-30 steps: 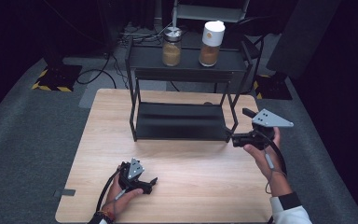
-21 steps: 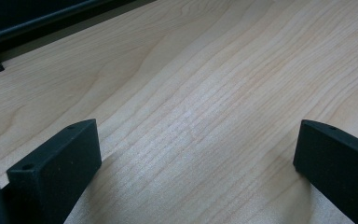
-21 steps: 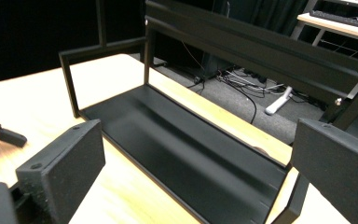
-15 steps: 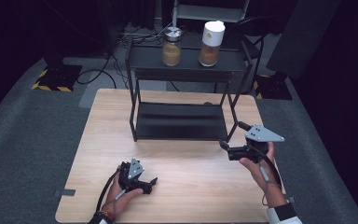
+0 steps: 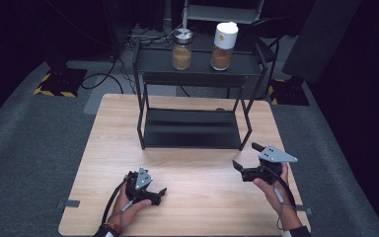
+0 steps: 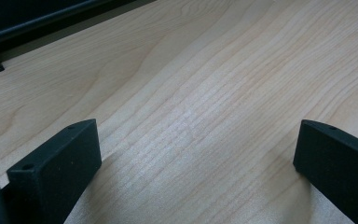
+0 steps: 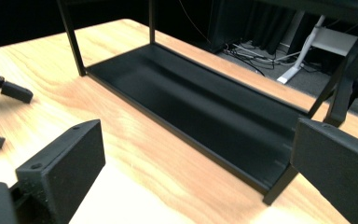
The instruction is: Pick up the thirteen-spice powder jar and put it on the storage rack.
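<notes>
Item: right gripper [image 5: 243, 165], jaws apart, empty, near right of table [image 5: 103, 148]. Left gripper [image 5: 159, 194], jaws apart, rests near. Rack [image 5: 192, 128] centre-far; two jars [image 5: 181, 50] on top (well apart from grippers). Advice: approach level, jaws wide.

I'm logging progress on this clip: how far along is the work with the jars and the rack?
Nothing looks done yet: both jars, the metal-lidded jar and the white-lidded jar, stand on the top shelf of the rack, and its bottom shelf is bare. Nothing is in hand: the left gripper rests open on the table, and the right gripper is open near the rack. All handling remains.
</notes>
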Demonstrator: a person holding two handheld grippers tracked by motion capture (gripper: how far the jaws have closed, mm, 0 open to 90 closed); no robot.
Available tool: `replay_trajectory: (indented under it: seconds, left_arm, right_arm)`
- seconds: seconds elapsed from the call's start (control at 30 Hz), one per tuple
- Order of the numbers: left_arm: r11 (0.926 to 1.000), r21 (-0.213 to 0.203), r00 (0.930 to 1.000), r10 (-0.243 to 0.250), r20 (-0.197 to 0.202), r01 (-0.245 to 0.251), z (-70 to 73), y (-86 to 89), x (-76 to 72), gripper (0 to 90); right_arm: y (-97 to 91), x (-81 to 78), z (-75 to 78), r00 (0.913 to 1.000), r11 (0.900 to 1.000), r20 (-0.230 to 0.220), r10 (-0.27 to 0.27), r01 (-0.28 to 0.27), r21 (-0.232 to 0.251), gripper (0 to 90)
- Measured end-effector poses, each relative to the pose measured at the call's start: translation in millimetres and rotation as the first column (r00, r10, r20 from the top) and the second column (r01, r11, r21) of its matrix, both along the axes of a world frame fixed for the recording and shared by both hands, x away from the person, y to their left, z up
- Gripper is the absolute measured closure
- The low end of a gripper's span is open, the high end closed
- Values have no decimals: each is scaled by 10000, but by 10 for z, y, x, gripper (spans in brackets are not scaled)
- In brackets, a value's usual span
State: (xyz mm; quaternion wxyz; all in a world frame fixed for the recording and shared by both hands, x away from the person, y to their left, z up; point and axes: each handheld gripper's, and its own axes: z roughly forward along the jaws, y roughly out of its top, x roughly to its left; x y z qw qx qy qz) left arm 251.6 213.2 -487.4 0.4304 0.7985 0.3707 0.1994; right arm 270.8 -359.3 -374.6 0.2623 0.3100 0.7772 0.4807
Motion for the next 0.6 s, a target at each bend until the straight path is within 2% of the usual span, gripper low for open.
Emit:
replay_trajectory:
  seconds: [0.2,0.6]
  left_arm:
    - [10000,2,10000,-1,0,1,0,0,0,6]
    - [10000,0,10000,0,0,0,0,0,0,5]
  right_arm:
    - [-52,-41,-140,9996,10000,-258,-61,60,-62,27]
    - [-83,-126,-425,9963,9981,-809,-294,249,-566,27]
